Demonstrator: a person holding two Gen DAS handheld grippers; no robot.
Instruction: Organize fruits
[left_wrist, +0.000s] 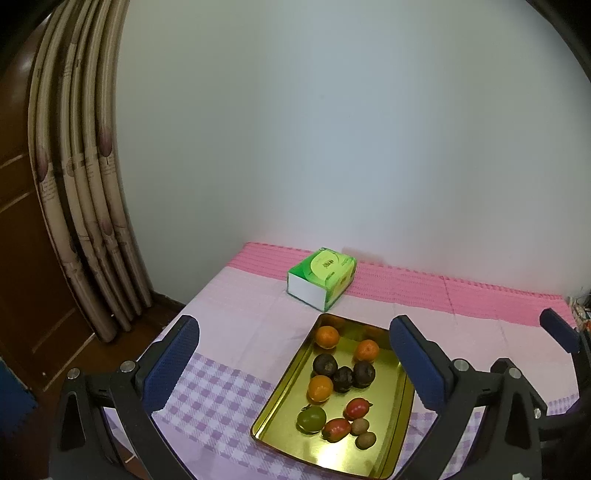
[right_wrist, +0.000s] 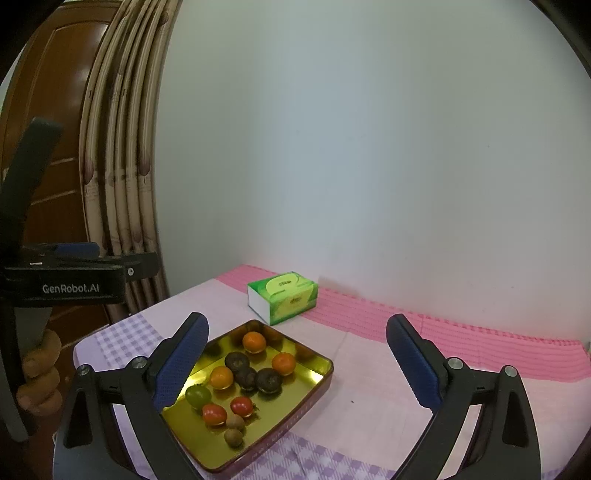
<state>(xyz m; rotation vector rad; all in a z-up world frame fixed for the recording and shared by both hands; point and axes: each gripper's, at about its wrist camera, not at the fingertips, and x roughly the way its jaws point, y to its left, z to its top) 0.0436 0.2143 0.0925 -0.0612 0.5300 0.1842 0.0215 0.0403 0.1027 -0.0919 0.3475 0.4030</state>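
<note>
Already the fruits (left_wrist: 341, 387) lie together in the gold tray (left_wrist: 400, 417) on the pink cloth (left_wrist: 229, 295): three oranges (left_wrist: 327, 336), three dark fruits (left_wrist: 343, 378), two red ones (left_wrist: 357, 408), a green one (left_wrist: 312, 419) and two small brown ones (left_wrist: 365, 440). Just beyond the tray's far end sits a green tissue box (left_wrist: 323, 277), near the wall. Both the left gripper (left_wrist: 295, 362) and the right gripper (right_wrist: 297, 365) hover above the tray with jaws wide and nothing between them.
</note>
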